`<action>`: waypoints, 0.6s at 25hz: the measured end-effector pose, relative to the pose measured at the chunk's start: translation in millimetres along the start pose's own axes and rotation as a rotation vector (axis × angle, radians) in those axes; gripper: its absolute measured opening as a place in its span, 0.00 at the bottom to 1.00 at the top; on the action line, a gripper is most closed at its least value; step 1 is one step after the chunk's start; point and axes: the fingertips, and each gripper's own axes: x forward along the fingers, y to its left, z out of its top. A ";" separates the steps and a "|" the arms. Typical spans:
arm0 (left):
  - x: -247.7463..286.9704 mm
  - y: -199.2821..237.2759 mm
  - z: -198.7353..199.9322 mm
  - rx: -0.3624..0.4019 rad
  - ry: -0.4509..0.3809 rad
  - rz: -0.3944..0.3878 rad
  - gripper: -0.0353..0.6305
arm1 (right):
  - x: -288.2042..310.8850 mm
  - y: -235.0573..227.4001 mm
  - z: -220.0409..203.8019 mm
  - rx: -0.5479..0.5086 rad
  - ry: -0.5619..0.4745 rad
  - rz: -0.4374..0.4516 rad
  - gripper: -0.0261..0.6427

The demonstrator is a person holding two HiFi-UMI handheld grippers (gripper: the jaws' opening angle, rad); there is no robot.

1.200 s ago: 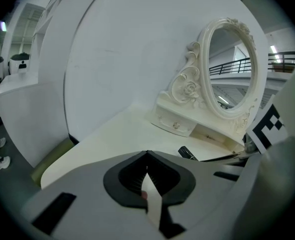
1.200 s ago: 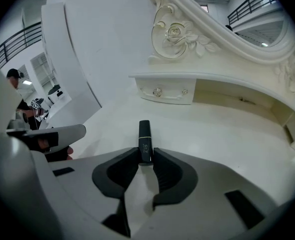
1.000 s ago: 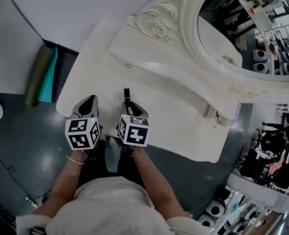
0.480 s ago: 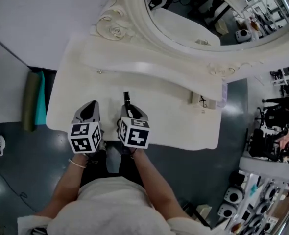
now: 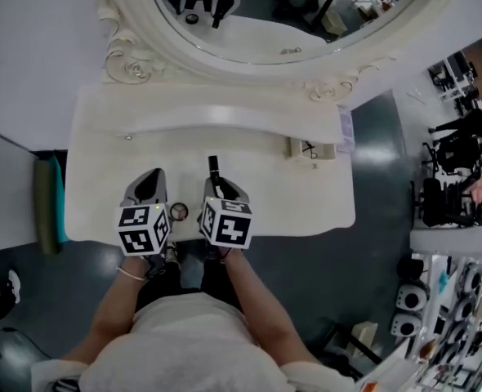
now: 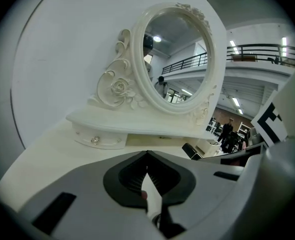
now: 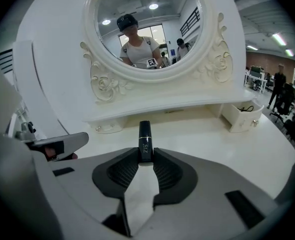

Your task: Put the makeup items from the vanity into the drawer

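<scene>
Across the white vanity top (image 5: 290, 198), the right gripper (image 7: 145, 156) is clamping a black lipstick (image 7: 145, 136) pointing forward, the open drawer (image 5: 300, 148) lying ahead-right, while the left gripper (image 6: 147, 155) is sitting closed and empty.

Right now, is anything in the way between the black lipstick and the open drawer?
Nothing that I can see. The right gripper has its jaws shut on the lipstick. Only bare white tabletop lies between it and the open drawer at the vanity's right end.
</scene>
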 end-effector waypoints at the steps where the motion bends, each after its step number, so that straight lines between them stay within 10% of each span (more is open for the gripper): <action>1: 2.5 -5.1 1.2 0.008 0.002 -0.008 0.06 | -2.7 -6.1 1.5 0.009 -0.006 -0.008 0.19; 15: 37.7 -87.0 2.3 0.117 0.045 -0.142 0.06 | -36.0 -92.2 12.4 0.152 -0.074 -0.114 0.19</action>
